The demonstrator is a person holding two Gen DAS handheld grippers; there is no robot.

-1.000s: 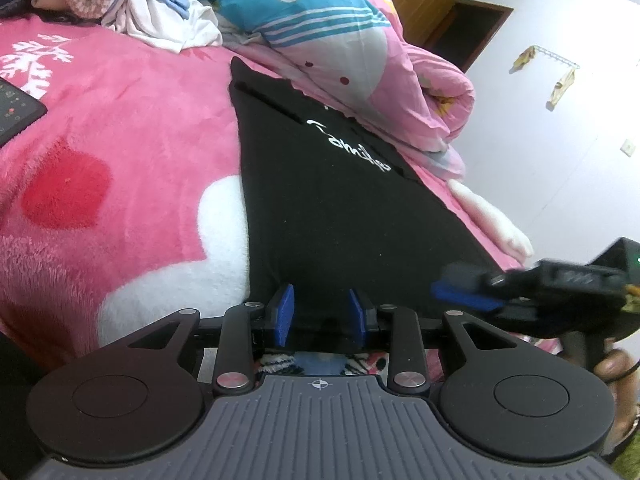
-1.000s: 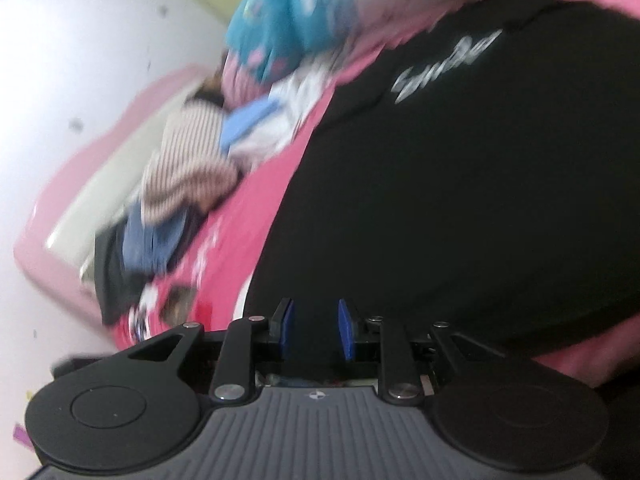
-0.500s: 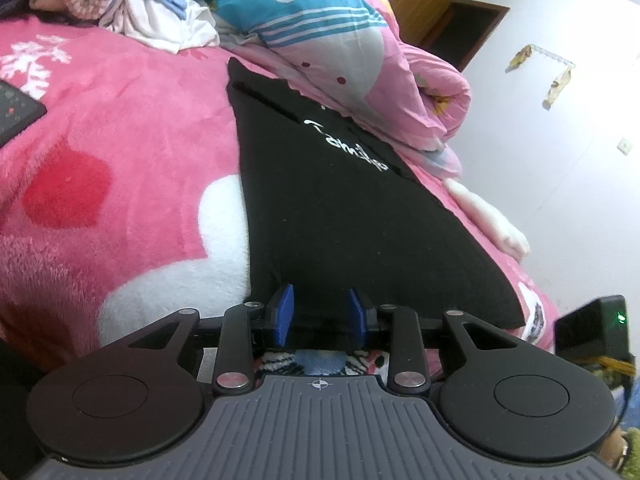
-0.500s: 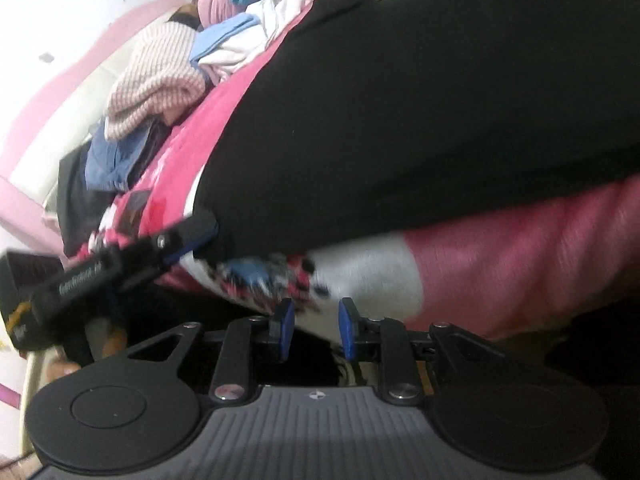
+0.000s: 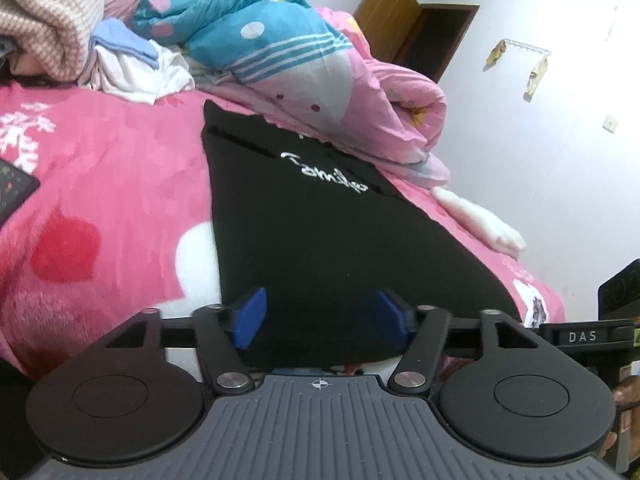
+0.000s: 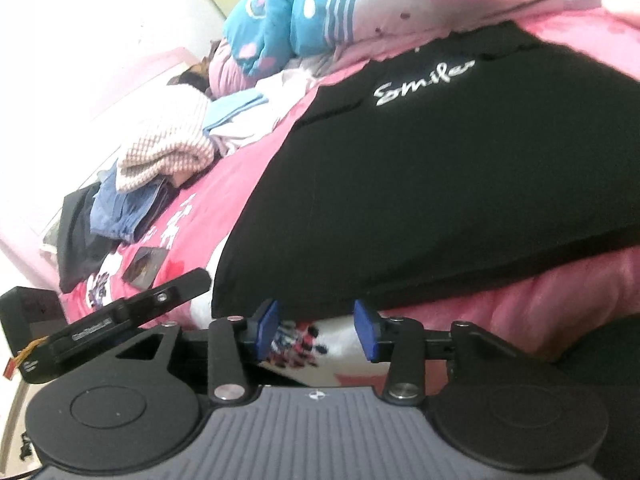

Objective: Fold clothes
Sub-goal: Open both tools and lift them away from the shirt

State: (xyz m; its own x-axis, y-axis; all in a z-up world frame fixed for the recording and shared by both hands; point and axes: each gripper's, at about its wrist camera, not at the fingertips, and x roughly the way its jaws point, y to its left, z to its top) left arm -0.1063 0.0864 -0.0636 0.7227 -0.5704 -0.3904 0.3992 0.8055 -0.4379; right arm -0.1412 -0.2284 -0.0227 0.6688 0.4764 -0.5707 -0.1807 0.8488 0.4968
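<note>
Black shirt (image 5: 320,240) lies flat on the pink blanket (image 5: 100,184); left gripper (image 5: 318,316) spread wide over its near hem — right gripper (image 6: 316,330) spread too, holding nothing, just short of the hem.

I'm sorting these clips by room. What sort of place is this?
Most likely a bedroom: a black shirt lies on a pink blanket covering a bed, with a rolled quilt and a clothes pile behind it.
</note>
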